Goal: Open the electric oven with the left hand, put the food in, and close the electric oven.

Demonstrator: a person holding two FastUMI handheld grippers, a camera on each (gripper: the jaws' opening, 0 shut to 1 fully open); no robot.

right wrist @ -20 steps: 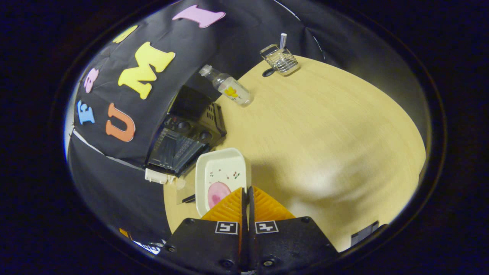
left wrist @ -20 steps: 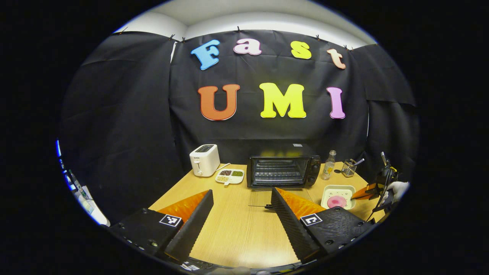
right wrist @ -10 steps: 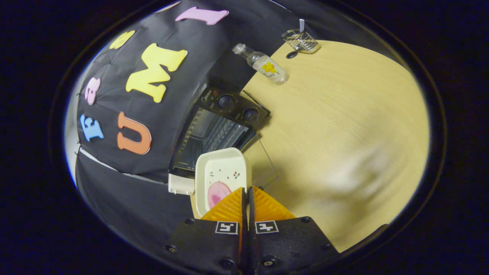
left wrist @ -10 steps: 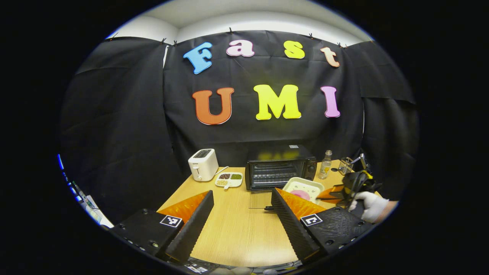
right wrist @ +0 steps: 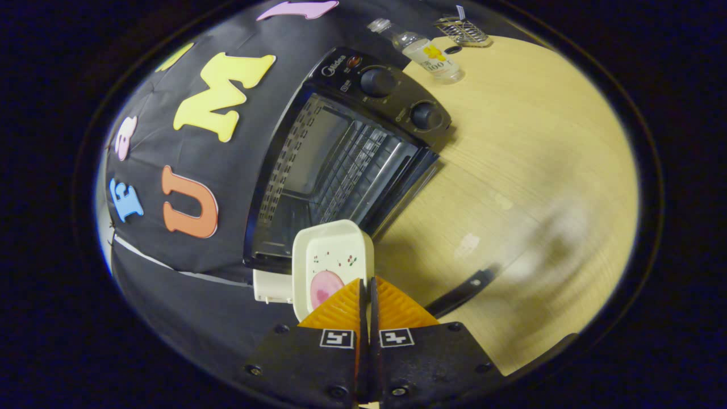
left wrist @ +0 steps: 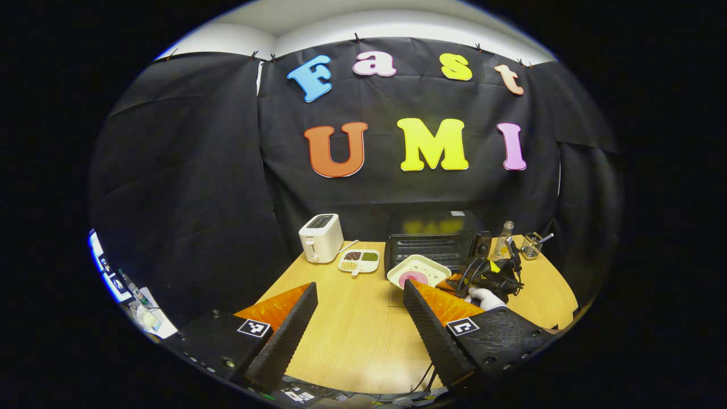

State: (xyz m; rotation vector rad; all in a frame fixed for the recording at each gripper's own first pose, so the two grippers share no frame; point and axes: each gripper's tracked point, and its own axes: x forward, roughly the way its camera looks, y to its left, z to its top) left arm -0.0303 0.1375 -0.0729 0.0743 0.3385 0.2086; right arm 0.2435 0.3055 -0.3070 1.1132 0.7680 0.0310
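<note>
In the left gripper view, the left hand-held gripper waits wide open above the surface, and the food tray has moved up to the open electric oven. In the right gripper view, the right hand-held gripper pinches the tray's edge, and the oven looks bigger now, so the tray can go in next.

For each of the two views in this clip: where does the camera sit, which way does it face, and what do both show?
Left gripper view: rides the left claw, held back and open over the table, facing the oven; a gloved hand holds the right claw.
Right gripper view: rides the right claw, rolled sideways, close before the open oven; claw shut on the tray.
Shared: oven, tray, bottle.
</note>
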